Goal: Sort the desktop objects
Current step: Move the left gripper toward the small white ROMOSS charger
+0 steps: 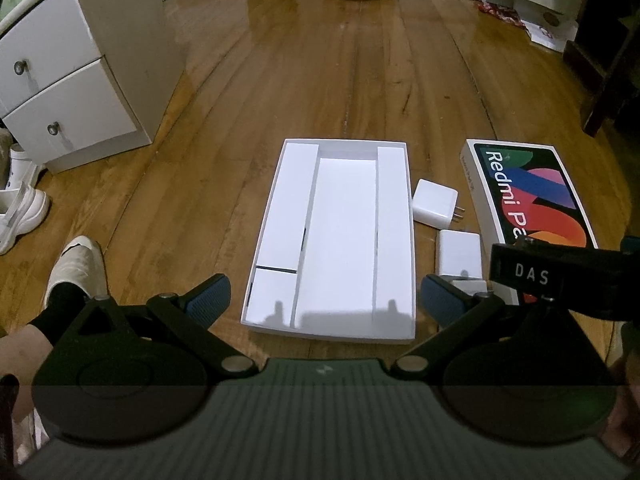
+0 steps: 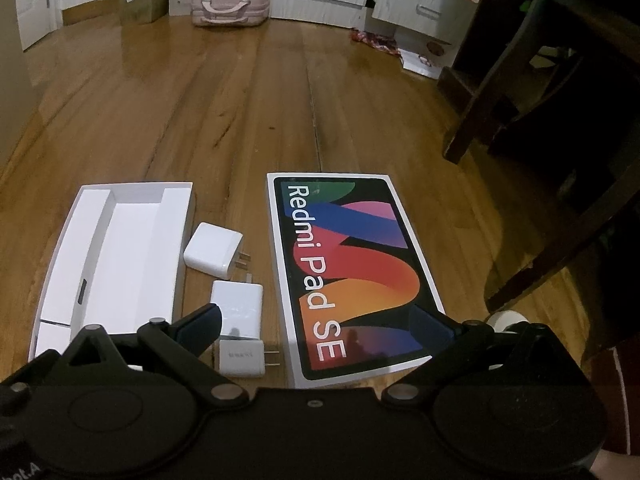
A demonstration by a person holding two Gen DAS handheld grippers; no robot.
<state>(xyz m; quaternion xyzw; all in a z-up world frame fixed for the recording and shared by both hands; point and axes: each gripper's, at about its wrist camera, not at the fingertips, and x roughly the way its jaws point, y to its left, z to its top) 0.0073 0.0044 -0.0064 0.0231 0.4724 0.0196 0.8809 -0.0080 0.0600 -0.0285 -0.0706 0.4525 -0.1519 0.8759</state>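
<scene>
Both jaws spread wide, empty: left gripper [image 1: 325, 300] above white tray [image 1: 394, 240], right gripper [image 2: 316, 326] near three chargers [image 2: 237, 306] between tray and lid [image 2: 352, 276]; risked smooth charger slipping, prongs snagging

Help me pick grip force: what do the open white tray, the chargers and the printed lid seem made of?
Open tray: matte white cardboard, seemingly, with thin folded walls.
Chargers: glossy white hard plastic, soft highlights, metal prongs.
Printed lid: coated cardboard, probably; faint sheen on the print.
</scene>
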